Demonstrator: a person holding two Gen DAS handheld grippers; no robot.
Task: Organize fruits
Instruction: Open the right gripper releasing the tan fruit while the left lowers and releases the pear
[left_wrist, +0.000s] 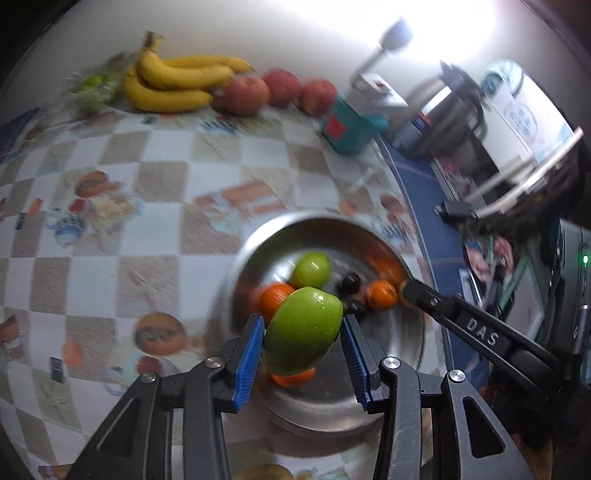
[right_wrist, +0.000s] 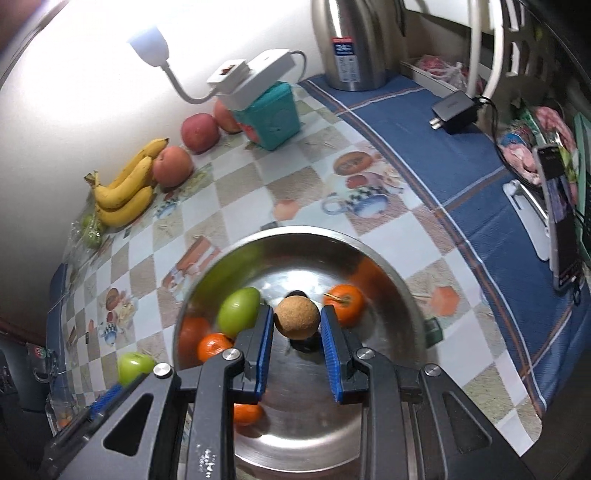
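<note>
My left gripper (left_wrist: 303, 334) is shut on a green mango (left_wrist: 303, 330) and holds it above the steel bowl (left_wrist: 406, 347). It also shows in the right wrist view (right_wrist: 135, 363) at the bowl's left. My right gripper (right_wrist: 297, 321) is shut on a brown kiwi (right_wrist: 296, 317) over the steel bowl (right_wrist: 388, 291). In the bowl lie a second green fruit (right_wrist: 238, 310) and several oranges (right_wrist: 345, 304). The right gripper's finger (left_wrist: 421, 293) reaches into the bowl in the left wrist view.
Bananas (left_wrist: 173, 79), three red apples (left_wrist: 247, 94) and a bag of green fruit (left_wrist: 92, 88) lie along the back wall. A teal box (right_wrist: 275, 114), a white lamp (right_wrist: 149, 48), a steel kettle (right_wrist: 354, 40), a charger (right_wrist: 454, 110) and a phone (right_wrist: 561, 218) stand on the right.
</note>
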